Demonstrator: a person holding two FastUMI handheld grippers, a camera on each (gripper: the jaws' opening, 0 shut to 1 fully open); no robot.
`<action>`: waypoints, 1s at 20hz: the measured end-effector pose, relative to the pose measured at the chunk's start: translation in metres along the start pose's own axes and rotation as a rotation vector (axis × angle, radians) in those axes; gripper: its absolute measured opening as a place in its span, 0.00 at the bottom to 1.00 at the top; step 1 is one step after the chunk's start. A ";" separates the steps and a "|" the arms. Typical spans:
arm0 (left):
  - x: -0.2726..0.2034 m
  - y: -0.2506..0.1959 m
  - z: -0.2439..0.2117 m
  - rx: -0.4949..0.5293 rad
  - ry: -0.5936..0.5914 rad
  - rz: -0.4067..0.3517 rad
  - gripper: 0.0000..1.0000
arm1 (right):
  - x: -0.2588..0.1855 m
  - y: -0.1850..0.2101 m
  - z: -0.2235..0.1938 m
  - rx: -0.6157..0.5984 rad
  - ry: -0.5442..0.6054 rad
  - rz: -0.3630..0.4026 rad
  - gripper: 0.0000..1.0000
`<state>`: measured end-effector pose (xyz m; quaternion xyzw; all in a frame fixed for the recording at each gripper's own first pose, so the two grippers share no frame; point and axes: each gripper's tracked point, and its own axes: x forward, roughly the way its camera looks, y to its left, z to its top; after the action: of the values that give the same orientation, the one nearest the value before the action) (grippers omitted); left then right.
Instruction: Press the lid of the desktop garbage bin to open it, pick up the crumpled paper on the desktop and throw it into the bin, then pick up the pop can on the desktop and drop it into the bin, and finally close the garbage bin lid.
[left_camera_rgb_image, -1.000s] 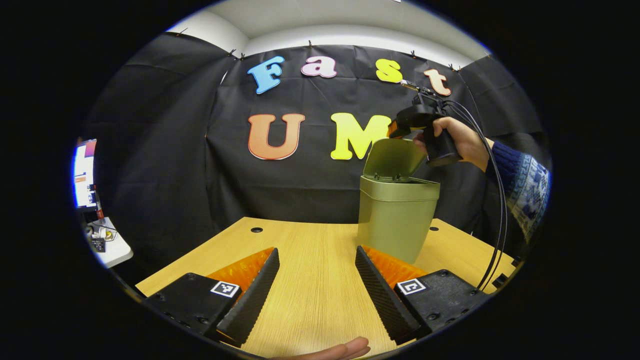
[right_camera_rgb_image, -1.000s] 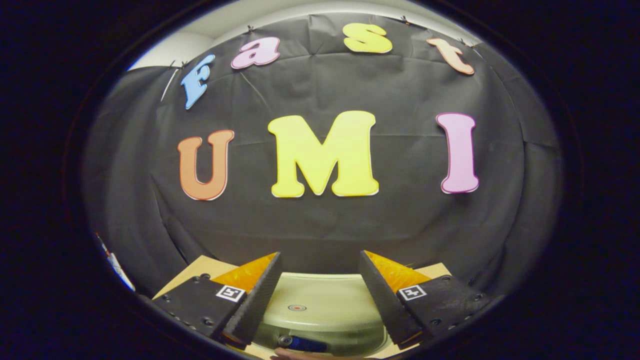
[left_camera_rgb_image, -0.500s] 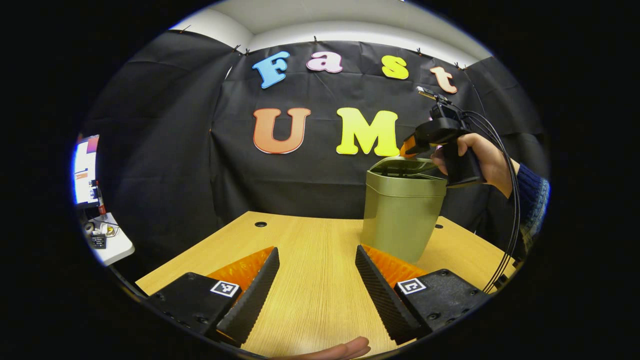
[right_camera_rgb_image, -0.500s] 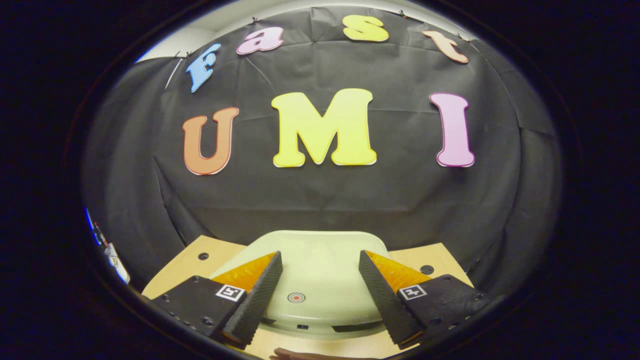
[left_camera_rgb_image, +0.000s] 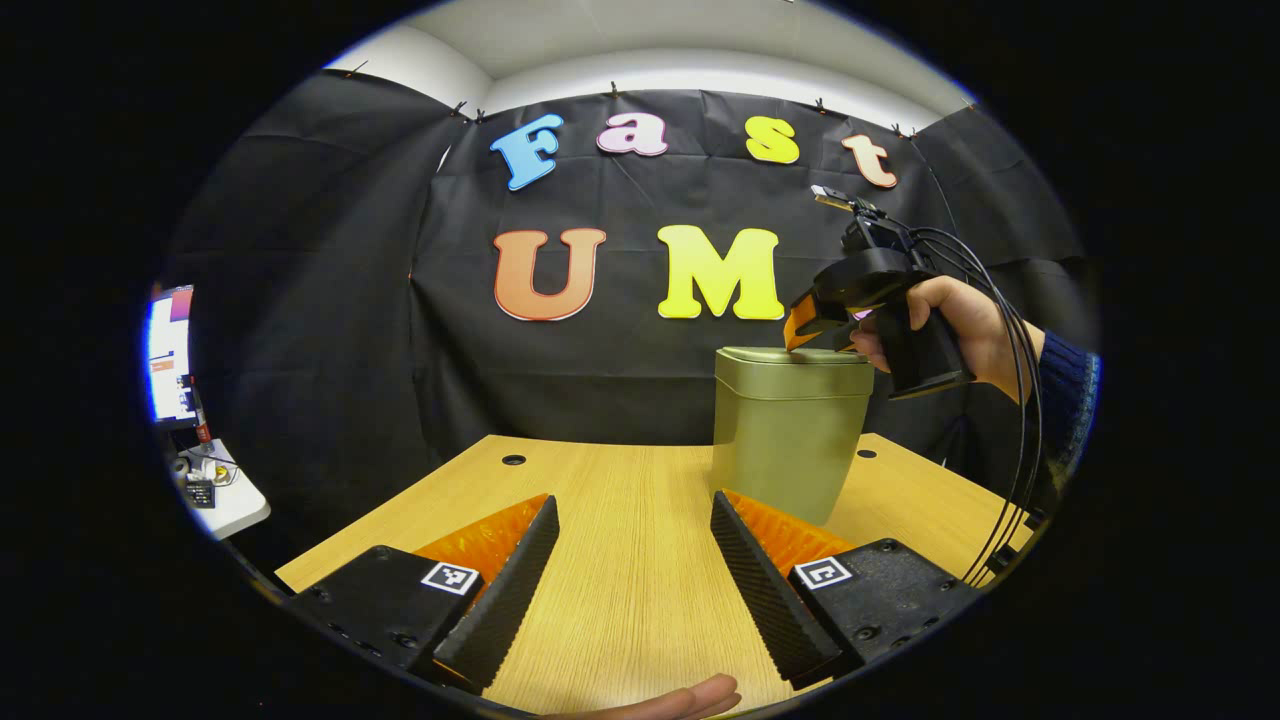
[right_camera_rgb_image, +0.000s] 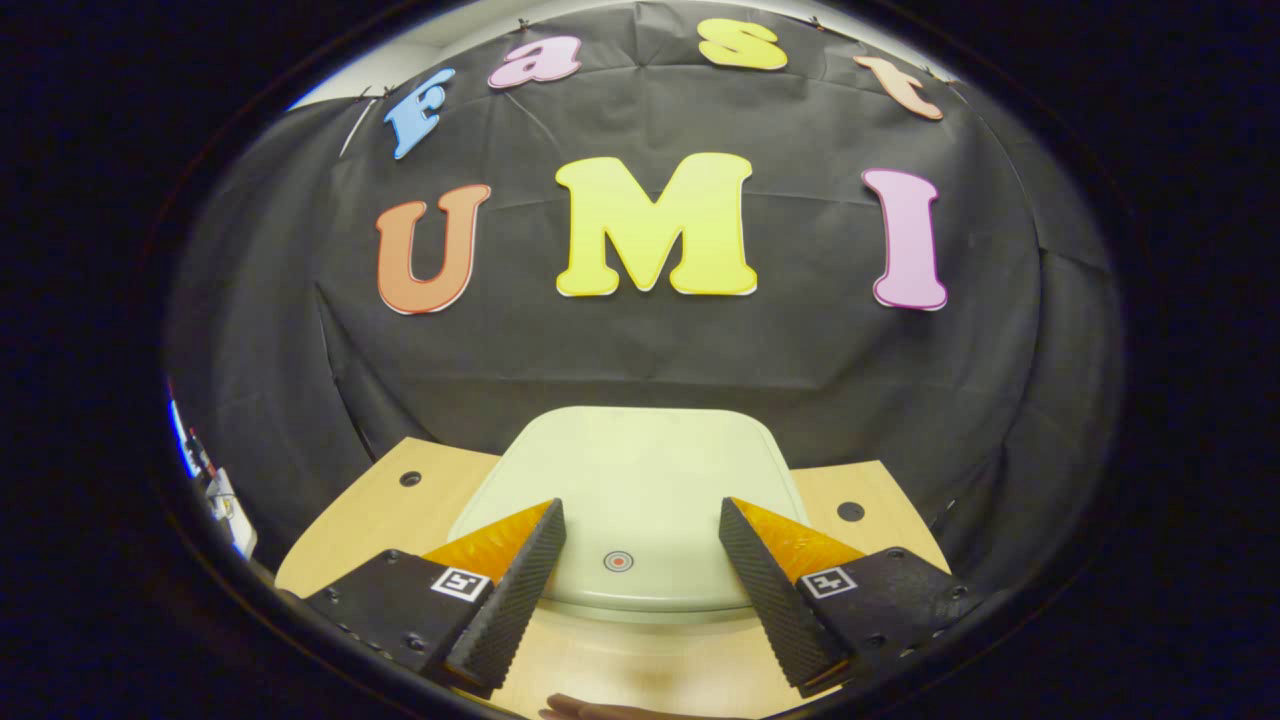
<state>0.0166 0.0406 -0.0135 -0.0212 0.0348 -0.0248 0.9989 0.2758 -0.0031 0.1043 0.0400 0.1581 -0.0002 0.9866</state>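
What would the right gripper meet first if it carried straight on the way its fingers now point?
Most likely the closed lid of the garbage bin: the right gripper, open, points down at the lid's near edge, around its round press mark. Depth is unclear.

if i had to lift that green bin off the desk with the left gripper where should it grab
Probably the bin body's upper part, just under the closed lid, coming level from the front. The walls widen upward and the lid's lip overhangs, which should resist slipping. Whether the open left gripper spans its width is unclear.
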 end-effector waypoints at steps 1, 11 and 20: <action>0.002 0.001 -0.001 -0.005 0.002 -0.001 0.98 | 0.000 -0.001 -0.001 0.009 -0.001 -0.003 0.94; 0.008 -0.002 -0.012 -0.045 0.044 -0.007 0.98 | 0.001 -0.001 -0.009 0.016 -0.034 0.016 0.98; 0.010 -0.008 -0.020 -0.032 0.071 -0.021 0.99 | 0.009 -0.001 -0.007 0.030 -0.166 0.000 0.98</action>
<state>0.0249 0.0309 -0.0341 -0.0368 0.0704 -0.0356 0.9962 0.2818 -0.0030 0.0950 0.0543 0.0756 -0.0061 0.9956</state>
